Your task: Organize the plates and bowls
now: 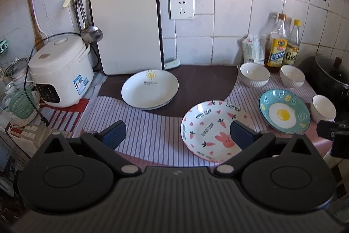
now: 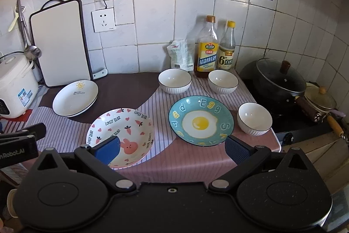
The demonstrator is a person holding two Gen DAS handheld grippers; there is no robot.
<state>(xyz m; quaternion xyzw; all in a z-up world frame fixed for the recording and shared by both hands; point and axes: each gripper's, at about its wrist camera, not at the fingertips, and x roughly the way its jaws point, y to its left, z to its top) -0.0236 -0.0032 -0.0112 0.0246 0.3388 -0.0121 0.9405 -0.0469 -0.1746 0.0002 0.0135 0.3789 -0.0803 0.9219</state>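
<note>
— Left wrist view: what sits on the counter (image 1: 152,130)?
— Striped cloth under a rabbit plate (image 1: 209,130) at 3 o'clock, white plates (image 1: 149,88) at 12, tiled wall behind. Left claw (image 1: 177,134) gapes wide, empty.
— And the other?
— Right claw (image 2: 172,149) is spread wide too, egg plate (image 2: 200,120) and three bowls (image 2: 174,80) at 12 to 2.

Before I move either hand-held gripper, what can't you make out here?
- Stacked white plates: the top plate hides how many lie underneath, both views.
- Bunny plate: near rim hidden behind a gripper finger, both views.
- Rice cooker: cut off by the left edge, right wrist view.
</note>
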